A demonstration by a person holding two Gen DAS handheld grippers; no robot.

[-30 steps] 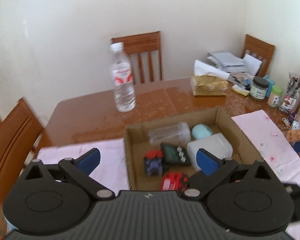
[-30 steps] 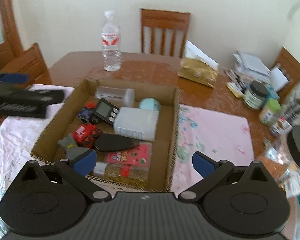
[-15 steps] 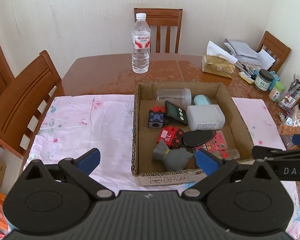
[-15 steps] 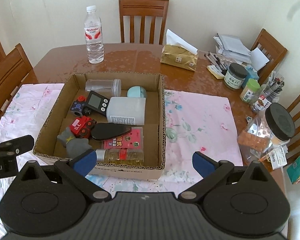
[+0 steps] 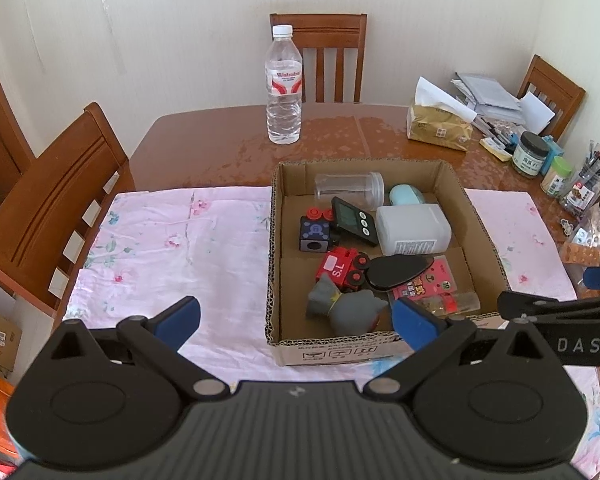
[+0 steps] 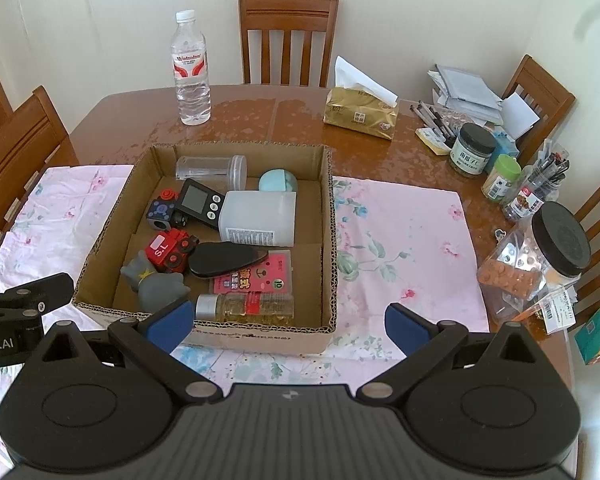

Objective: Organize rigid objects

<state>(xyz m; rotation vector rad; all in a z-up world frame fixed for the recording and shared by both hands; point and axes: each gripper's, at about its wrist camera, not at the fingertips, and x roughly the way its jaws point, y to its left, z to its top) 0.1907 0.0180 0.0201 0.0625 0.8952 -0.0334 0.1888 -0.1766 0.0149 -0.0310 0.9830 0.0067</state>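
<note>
A shallow cardboard box (image 5: 274, 280) (image 6: 328, 240) sits on the table between two pink cloths. In it lie a clear jar (image 5: 350, 186), a black timer (image 6: 198, 204), a white bottle (image 6: 260, 218), a red toy train (image 5: 340, 266), a grey rubber toy (image 6: 156, 284), a black oval case (image 6: 228, 258), a pink card (image 6: 256, 278) and a spice bottle (image 6: 246, 306). My left gripper (image 5: 296, 318) is open and empty above the box's near edge. My right gripper (image 6: 288, 318) is open and empty, also near the front edge.
A water bottle (image 5: 284, 88) stands behind the box. A tissue pack (image 6: 360, 114), jars (image 6: 472, 152), pens and papers crowd the far right. A large black-lidded jar (image 6: 540, 256) stands at the right edge. Wooden chairs (image 5: 48, 208) surround the table.
Both grippers have pulled back and up from the box, so the whole box and table now show. Both stay open and empty.
</note>
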